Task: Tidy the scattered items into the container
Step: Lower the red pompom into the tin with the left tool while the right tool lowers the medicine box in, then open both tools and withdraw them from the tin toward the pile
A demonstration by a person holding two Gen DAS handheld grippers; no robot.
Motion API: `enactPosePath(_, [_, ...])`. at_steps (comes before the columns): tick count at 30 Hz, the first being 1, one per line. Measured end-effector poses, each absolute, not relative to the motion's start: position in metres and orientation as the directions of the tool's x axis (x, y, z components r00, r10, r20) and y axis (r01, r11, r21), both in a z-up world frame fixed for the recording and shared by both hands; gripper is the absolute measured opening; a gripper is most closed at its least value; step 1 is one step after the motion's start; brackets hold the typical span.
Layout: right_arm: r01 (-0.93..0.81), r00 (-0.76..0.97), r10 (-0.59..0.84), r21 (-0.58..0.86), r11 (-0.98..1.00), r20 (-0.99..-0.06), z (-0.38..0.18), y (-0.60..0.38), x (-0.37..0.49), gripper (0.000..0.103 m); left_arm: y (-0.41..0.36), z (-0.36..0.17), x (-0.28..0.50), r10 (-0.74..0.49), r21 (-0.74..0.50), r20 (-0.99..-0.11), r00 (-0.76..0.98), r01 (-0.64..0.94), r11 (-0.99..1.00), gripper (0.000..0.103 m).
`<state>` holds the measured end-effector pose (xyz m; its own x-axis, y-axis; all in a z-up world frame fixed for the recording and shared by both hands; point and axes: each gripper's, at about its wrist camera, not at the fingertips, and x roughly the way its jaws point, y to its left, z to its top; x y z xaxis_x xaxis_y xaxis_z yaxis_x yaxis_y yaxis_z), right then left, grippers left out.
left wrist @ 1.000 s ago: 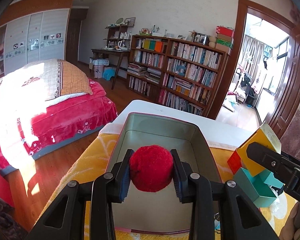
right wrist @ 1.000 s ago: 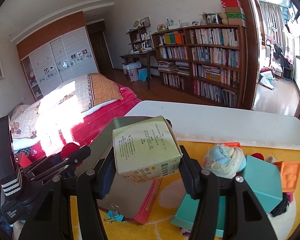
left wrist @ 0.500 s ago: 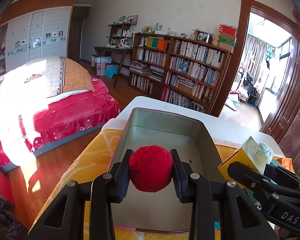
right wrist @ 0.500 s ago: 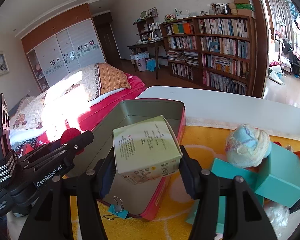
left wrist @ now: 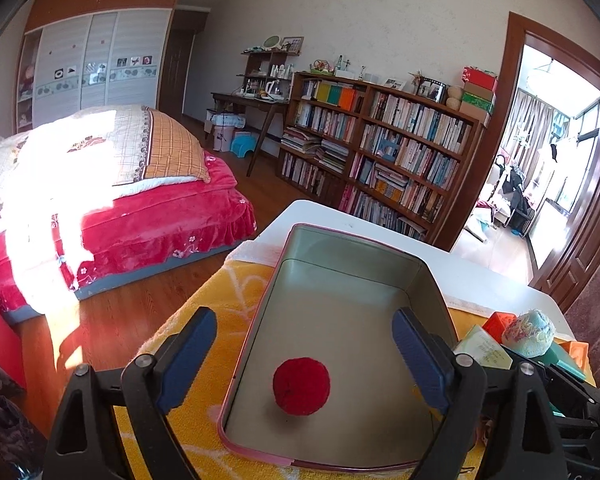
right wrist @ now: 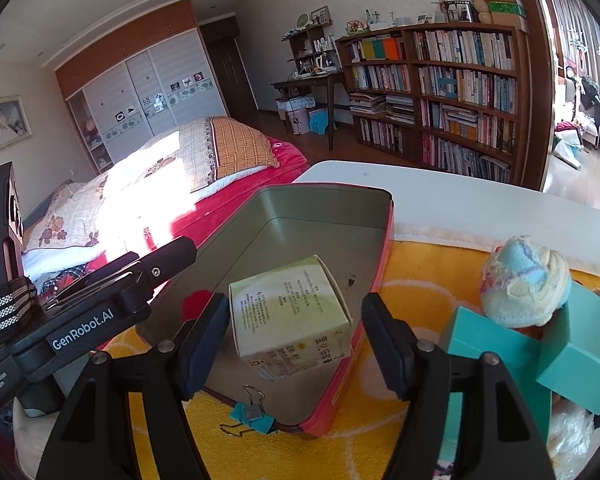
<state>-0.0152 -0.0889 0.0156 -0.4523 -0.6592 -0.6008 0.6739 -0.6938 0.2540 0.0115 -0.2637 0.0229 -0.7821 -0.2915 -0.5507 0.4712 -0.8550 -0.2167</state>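
Table (right wrist: 440,196): white, covered by a yellow mat (left wrist: 220,312).

Tin (left wrist: 340,272): pink-rimmed, open, on the mat.

Left gripper (left wrist: 300,356): above the tin's near end; its 2 fingers (left wrist: 186,356) have just been opening and stand released, nothing between them.

Right gripper (right wrist: 296,344): over the tin's near right corner; fingers (right wrist: 384,348) have just been opening, both clear of the box.

2 teal boxes (right wrist: 492,360): on the mat, right of the tin.

Box (right wrist: 288,312): pale green, printed, tilted, in the tin between the right fingers.

Knit ball (right wrist: 524,284): pale blue, resting on the teal boxes.

Pompom (left wrist: 301,386): red, on the tin's floor.

Clip (right wrist: 252,416): teal binder clip touching the tin's near edge.
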Motion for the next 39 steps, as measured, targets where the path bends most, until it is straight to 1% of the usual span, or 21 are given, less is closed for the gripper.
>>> enactPosePath(5, [0.660,-0.470,-0.665,0.269,-0.701,-0.580,0.022,-0.083,-0.017,0.075,-0.264,0.028,0.017,-0.311,-0.225,-0.525,-0.792,0.482,-0.847,0.092])
enactPosePath(16, [0.604,-0.527,-0.645,0.290,-0.742,-0.553,0.037,-0.063,-0.023,0.075,-0.255,0.025,0.010,-0.293,-0.208,-0.542,-0.788,0.463,-0.861,0.092])
enactPosePath(26, [0.562,-0.561,-0.618,0.294,-0.773,-0.551,0.042,-0.053,-0.033,0.076,-0.245,0.023,0.005,-0.276,-0.189,-0.555,-0.785,0.442,-0.877,0.092])
enactPosePath(30, [0.554,-0.564,-0.612,0.295,-0.778,-0.554,0.041,-0.053,-0.035,0.078,-0.242,0.022,0.004,-0.275,-0.181,-0.559,-0.783,0.439,-0.880,0.092])
enactPosePath(39, [0.542,-0.572,-0.599,0.290,-0.789,-0.561,0.039,-0.050,-0.037,0.078,-0.236,0.022,0.003,-0.265,-0.177,-0.560,-0.785,0.426,-0.887,0.092])
